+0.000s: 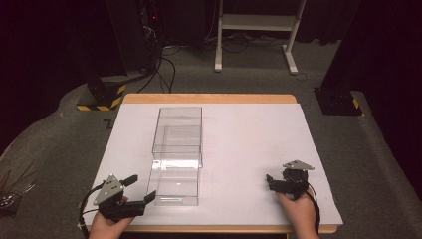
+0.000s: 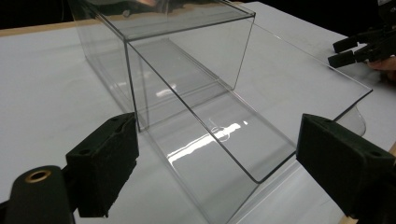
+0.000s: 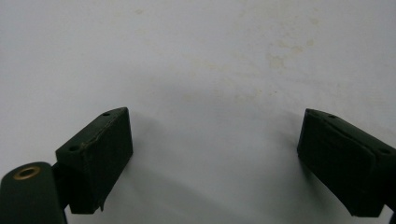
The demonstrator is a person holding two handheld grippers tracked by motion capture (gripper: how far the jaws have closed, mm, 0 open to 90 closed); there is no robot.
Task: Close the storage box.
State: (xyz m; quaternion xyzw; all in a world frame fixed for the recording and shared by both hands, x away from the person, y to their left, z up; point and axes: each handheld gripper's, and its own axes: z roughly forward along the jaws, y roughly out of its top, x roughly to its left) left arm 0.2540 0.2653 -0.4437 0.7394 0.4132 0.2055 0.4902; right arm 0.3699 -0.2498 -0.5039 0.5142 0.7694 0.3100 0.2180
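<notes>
A clear plastic box lies lengthwise on the white tabletop, left of centre. Its far half is taller, and a lower clear section reaches toward me. My left gripper sits at the near left corner of the box, jaws spread wide and pointing at it. In the left gripper view the low clear section lies ahead between the left gripper's pads without touching them. My right gripper rests at the near right, well apart from the box. In the right gripper view the right gripper stands open over bare white surface.
The table's wooden front edge runs just under both hands. Beyond the table, on the grey floor, stand a white frame, dark stands with striped bases and cables. Thin sticks lie on the floor at the left.
</notes>
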